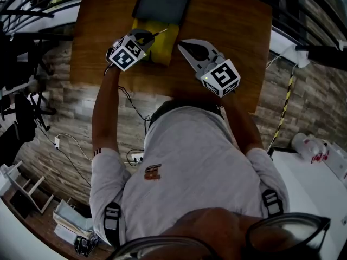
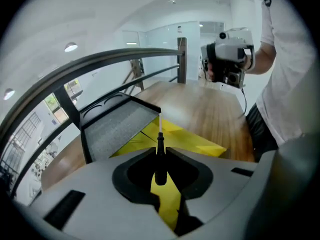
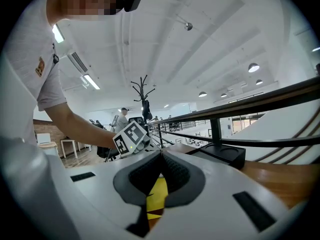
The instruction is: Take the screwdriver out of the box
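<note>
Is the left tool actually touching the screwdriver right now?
Touching. The left gripper view shows the left tool closed on the screwdriver at its black handle, with the shaft sticking out past the tips.

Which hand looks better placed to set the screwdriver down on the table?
Left. The left gripper already grips the screwdriver over the yellow box. The right gripper is shut with nothing between its jaws.

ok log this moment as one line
left gripper: shut on screwdriver | screwdriver: above open yellow box | right gripper: shut, empty, beside box
</note>
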`<action>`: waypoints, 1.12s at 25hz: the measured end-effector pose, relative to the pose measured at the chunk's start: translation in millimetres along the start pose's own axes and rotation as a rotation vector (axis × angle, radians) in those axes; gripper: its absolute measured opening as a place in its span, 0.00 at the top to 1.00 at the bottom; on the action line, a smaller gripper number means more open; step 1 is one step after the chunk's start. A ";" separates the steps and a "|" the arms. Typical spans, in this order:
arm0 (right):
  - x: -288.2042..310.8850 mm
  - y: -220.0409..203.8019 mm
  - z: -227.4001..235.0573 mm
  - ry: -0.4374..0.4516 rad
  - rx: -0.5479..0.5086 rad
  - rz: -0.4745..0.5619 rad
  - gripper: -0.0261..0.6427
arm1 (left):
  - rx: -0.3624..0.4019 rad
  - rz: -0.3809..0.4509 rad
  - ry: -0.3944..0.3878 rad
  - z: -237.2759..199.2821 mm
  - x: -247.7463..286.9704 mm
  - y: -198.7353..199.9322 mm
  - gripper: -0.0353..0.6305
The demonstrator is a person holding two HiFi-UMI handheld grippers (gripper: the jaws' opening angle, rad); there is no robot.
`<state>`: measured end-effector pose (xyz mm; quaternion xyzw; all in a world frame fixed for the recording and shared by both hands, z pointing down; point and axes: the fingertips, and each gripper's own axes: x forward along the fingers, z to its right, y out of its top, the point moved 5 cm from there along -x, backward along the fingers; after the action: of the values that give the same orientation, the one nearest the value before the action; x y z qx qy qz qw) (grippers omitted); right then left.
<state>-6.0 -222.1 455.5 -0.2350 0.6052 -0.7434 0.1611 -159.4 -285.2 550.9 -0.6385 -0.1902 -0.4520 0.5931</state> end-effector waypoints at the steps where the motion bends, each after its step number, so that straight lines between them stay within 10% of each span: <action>1: -0.9 0.3 -2.0 0.002 0.002 0.001 0.91 | -0.023 0.031 0.016 2.2 -5.4 1.7 0.83; 20: -15.7 26.6 -39.8 0.048 0.023 0.087 0.91 | -0.316 0.628 0.307 50.5 -118.3 51.1 0.83; 28: -24.8 39.5 -56.0 0.064 0.014 0.134 0.91 | -0.329 0.768 0.387 74.4 -145.3 63.6 0.83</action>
<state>-17.5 -171.5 404.4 -0.1691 0.6191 -0.7423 0.1927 -159.1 -187.7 405.3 -0.6521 0.2490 -0.3346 0.6331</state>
